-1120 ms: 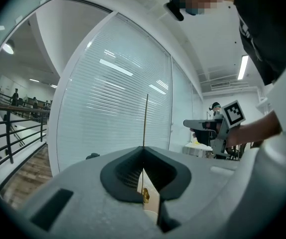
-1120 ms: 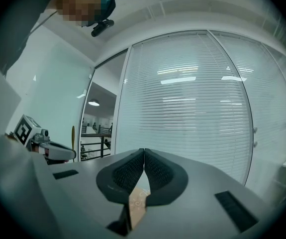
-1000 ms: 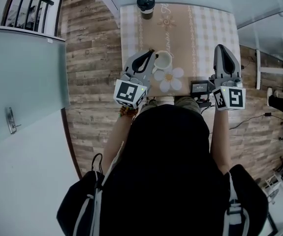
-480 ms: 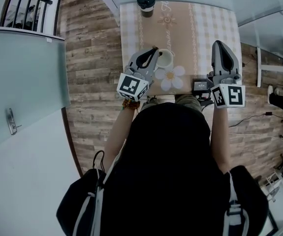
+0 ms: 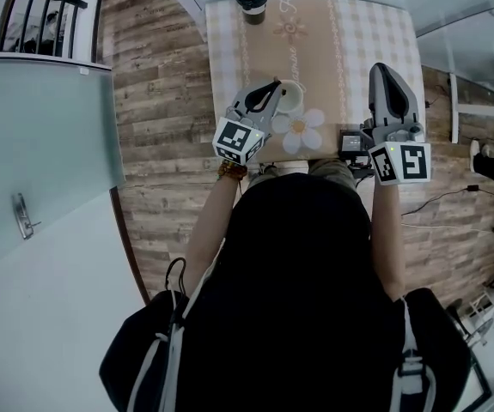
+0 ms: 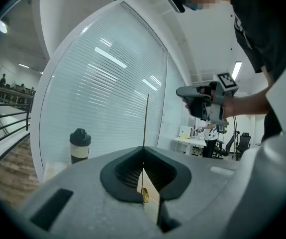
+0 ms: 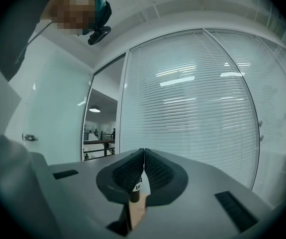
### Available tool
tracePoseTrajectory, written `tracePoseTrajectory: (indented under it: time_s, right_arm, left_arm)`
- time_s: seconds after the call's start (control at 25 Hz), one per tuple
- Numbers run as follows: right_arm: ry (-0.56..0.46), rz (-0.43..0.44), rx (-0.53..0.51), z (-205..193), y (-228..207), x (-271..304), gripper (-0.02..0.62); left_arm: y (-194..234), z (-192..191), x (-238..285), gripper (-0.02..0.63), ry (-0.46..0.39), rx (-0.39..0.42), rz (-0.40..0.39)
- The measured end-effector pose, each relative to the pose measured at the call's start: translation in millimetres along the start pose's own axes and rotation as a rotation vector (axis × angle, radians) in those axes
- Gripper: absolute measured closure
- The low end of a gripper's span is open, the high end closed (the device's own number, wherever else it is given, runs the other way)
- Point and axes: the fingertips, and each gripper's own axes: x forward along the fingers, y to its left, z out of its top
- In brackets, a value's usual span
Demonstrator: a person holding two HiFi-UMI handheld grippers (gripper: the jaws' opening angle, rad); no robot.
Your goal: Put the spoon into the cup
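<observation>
Where spoon (image 6: 145, 118) protrudes, left gripper (image 5: 274, 85) overlaps cup (image 5: 294, 99)

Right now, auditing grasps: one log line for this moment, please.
left gripper: shut on spoon, beside cup | right gripper: shut, empty, above table

The head camera is looking steeply down over the person onto the bench (image 5: 358, 41). The cameras on the left tongs (image 5: 272, 86) and right tongs (image 5: 385, 69) are riding low, facing the blinds (image 7: 202, 98). The left one is sharing the bottle (image 6: 79, 144) at the bench's far left corner with the head view.
</observation>
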Motion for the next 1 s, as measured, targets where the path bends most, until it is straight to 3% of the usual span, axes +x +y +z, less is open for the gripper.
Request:
tracePoseTrajectory:
  time_s: [0.48,0.68,1.0]
  right_arm:
    - [0.023,0.027,-0.026,-6.4,10.9,2.1,0.588]
    - [0.025,0.006,-0.051,-6.4,7.2,-3.4,0.588]
    - [0.044,-0.025,-0.076,-11.5,1.7,-15.6,0.588]
  left_arm:
    - [-4.0,-47.4,20.2,0.594,0.043,0.031,-0.055]
    - [8.2,-77.5,18.8,0.594,0.096,0.010,0.012]
    - [15.1,-106.0,15.5,0.594,0.137,-0.038,0.050]
